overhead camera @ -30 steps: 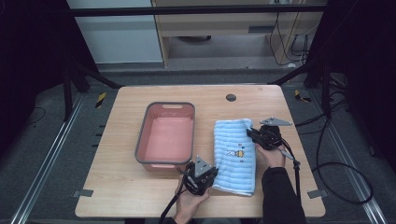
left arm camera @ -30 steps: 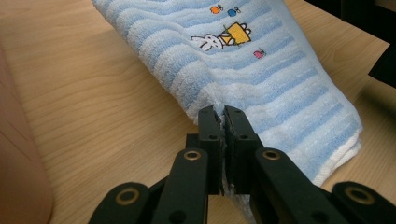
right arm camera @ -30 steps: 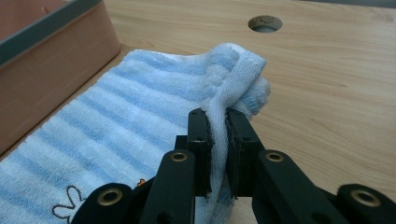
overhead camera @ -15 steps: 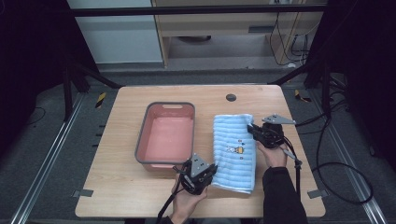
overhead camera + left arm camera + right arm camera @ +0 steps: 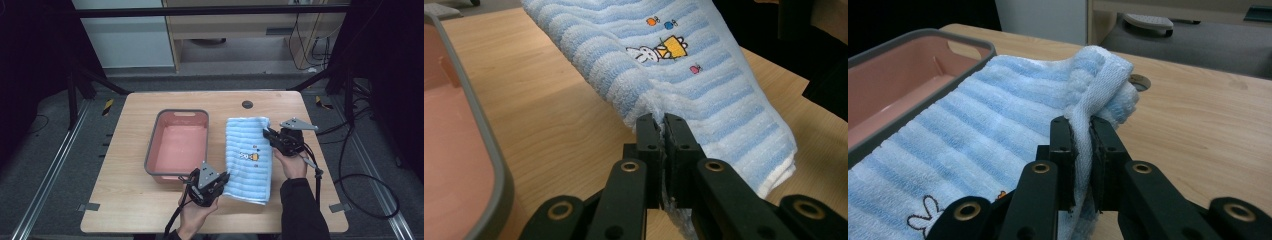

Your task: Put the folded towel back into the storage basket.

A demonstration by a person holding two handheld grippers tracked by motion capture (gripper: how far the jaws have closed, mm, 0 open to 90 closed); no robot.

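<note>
Blue-and-white striped terry, the folded towel [image 5: 248, 157] lay on the right half of the tabletop [image 5: 125, 210], just beside the pink basin [image 5: 177, 145] with its grey rim. We judged it soft, light and limp: it would drape and sag from whatever held it, and the stacked layers could slide apart if only the top one were caught. It was not fragile, and the looped pile gave plenty of friction, so slipping was a small worry. The sensible places to hold it were the edges, with all layers gathered in one bite.

We saw the left tool [image 5: 663, 131] pressed together on the near corner of the towel, a wad of white-edged cloth squeezed between its jaws. The right tool [image 5: 1082, 131] was likewise pinching the far corner, where the fabric bunched up in a fold above the jaws. Both held corners were lifted slightly off the wood while the middle rested flat. We judged that two such pinches, kept apart, would carry the cloth taut enough to steer over the basin.
</note>
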